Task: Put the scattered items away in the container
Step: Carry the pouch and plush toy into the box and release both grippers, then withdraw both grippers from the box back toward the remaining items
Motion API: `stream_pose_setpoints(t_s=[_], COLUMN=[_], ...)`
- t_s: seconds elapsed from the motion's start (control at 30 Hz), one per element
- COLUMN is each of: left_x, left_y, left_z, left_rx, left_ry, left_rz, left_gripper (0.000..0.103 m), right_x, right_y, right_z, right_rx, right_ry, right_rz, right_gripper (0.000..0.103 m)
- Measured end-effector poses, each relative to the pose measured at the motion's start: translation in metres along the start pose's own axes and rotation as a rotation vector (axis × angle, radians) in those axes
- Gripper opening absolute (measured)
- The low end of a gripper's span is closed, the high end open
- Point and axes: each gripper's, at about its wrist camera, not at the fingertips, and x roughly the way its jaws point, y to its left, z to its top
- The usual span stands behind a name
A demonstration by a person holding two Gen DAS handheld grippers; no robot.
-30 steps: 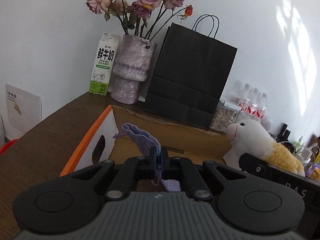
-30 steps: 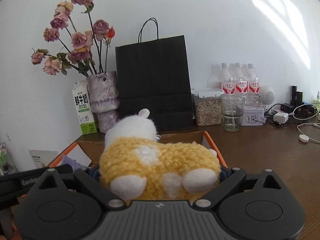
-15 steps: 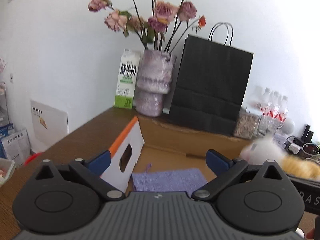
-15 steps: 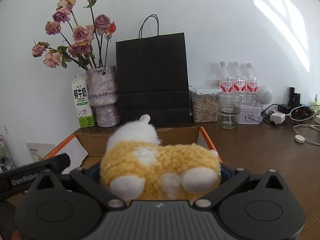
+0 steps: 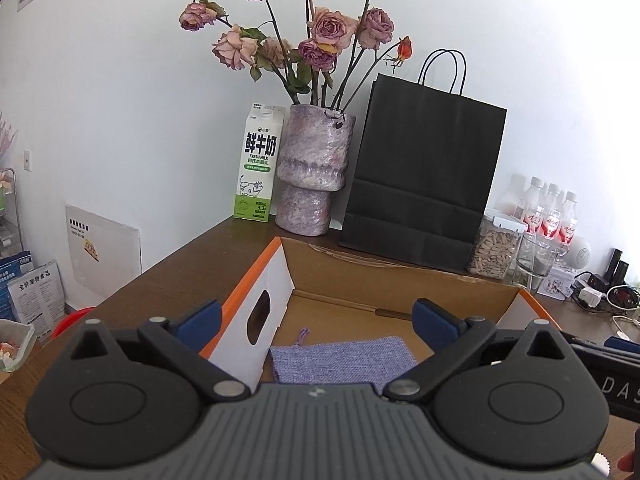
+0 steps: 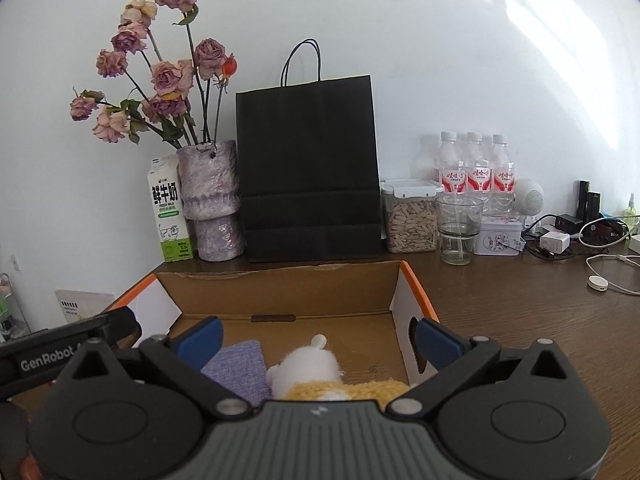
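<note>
Now | left gripper released, pouch in box | right gripper released, plush beside pouch

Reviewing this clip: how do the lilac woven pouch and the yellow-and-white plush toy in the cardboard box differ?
The lilac woven pouch lies flat on the floor of the cardboard box; the yellow-and-white plush toy is bulky and rises above it. The pouch is one colour with a coarse weave; the toy is fluffy, with a white head and yellow body. The pouch sits left of the toy. Both lie inside the box, gripped by neither tool.
</note>
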Motion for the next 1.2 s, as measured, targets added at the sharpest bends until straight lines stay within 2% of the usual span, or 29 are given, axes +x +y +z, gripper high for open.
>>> stream_pose_setpoints(t_s=[0.63,0.87,1.2], left_x=[-0.008,-0.032,-0.08], left_y=[-0.003,-0.002,0.004], left_z=[0.003,0.014,0.017], left_rx=[0.009,0.012,0.038], left_ry=[-0.018,-0.057,-0.076], left_rz=[-0.003,-0.016,-0.042], left_gripper=[0.103,0.103,0.103], right_x=[-0.01,-0.038,-0.085], right_y=[0.003,0.009,0.015], right_z=[0.006,0.018,0.02], right_rx=[-0.009,-0.023,-0.04], right_ry=[-0.032,-0.094,-0.123], right_rz=[0.026,0.053,0.08], right_gripper=[0.103,0.103,0.103])
